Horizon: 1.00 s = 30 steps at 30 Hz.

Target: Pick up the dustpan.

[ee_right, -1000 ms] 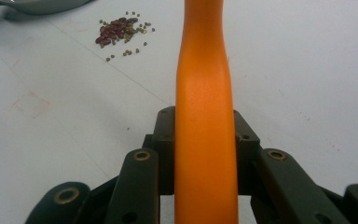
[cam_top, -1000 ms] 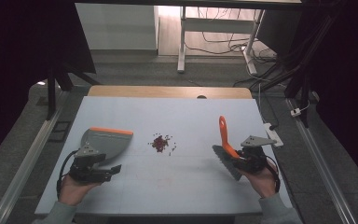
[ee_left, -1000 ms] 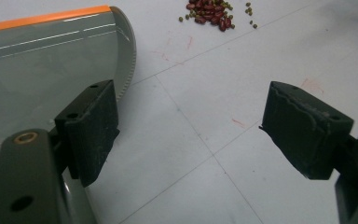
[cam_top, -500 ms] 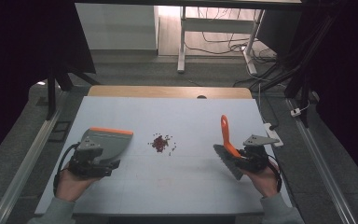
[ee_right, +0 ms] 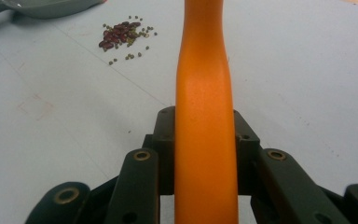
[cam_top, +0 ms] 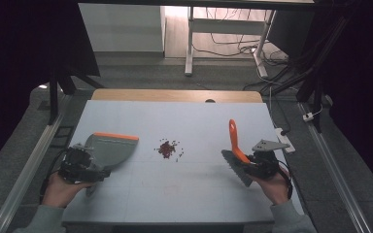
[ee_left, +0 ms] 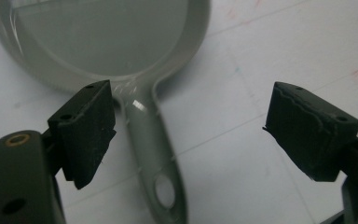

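The landmark here is the small heap of beans [cam_top: 167, 148], dark red ones mixed with little green ones, which lies near the middle of the pale blue-grey tabletop [cam_top: 175, 194]. In the right tongs view the same heap [ee_right: 123, 35] lies loose and a little scattered on the surface.

To the left of the beans lies the grey dustpan [cam_top: 110, 148] with an orange front edge, its mouth turned toward the heap. It rests flat on the tabletop. The left tongs [cam_top: 80, 165] are at the handle end of the dustpan, on the side away from the beans. Their jaws have just been opening and now stand wide apart. In the left tongs view the grey dustpan handle [ee_left: 151, 154] lies between the two black pads, and neither pad presses on it.

To the right of the beans, well apart from them, the right tongs [cam_top: 252, 165] are clamped on the orange handle of a hand brush [cam_top: 235, 145], whose grey bristle part points down toward the tabletop. In the right tongs view the orange handle [ee_right: 205, 116] rises between the closed jaws.

The tabletop shows faint lines and some reddish marks. Beyond the beans a light wooden strip borders its far edge. Around it there is grey carpet floor [cam_top: 141, 73], a white desk frame [cam_top: 189, 43] with cables behind, and dark curtains on both sides.
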Motion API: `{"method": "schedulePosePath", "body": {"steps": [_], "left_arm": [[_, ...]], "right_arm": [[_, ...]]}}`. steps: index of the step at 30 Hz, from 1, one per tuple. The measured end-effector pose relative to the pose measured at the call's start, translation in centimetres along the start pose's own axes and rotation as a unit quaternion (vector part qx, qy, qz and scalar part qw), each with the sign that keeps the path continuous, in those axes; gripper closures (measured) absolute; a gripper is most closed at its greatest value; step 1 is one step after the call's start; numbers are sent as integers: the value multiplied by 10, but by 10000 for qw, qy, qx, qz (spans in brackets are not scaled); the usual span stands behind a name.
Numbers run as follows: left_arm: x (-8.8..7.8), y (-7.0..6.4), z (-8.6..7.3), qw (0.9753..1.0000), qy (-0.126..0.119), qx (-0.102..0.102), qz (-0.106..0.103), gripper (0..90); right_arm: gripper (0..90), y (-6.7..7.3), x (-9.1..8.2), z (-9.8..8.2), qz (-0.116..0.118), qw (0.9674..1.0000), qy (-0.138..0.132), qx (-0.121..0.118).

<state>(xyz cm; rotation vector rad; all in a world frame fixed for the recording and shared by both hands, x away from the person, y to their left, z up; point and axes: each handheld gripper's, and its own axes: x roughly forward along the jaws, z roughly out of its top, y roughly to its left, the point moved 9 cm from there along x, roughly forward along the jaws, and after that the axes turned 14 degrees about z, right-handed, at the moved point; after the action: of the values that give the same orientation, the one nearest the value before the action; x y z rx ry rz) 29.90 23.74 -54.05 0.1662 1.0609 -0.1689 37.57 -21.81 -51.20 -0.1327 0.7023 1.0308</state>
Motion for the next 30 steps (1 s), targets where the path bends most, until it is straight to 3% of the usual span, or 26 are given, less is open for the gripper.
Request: {"method": "schedulePosePath", "body": {"steps": [8, 14, 17, 20, 23, 30], "left_arm": [[13, 8, -13, 9993, 342, -171, -33, 149], [37, 12, -12, 9975, 580, -410, -56, 155], [46, 12, -11, 9960, 675, -578, -128, 200], [51, 12, -11, 9956, 692, -624, -61, 219], [58, 14, -9, 9952, 659, -721, 47, 284], [67, 13, -6, 9938, 673, -887, 56, 472]], "right_arm": [[704, 0, 1, -1, 18, 10000, 31, 3], [704, 0, 1, -1, 17, 10000, 27, -6], [704, 0, 1, 0, 14, 10000, 16, 6], [704, -1, 1, -1, 4, 10000, 27, 18], [704, -1, 2, -2, 6, 10000, 45, 3], [704, 1, 3, -1, 7, 10000, 66, -25]]}}
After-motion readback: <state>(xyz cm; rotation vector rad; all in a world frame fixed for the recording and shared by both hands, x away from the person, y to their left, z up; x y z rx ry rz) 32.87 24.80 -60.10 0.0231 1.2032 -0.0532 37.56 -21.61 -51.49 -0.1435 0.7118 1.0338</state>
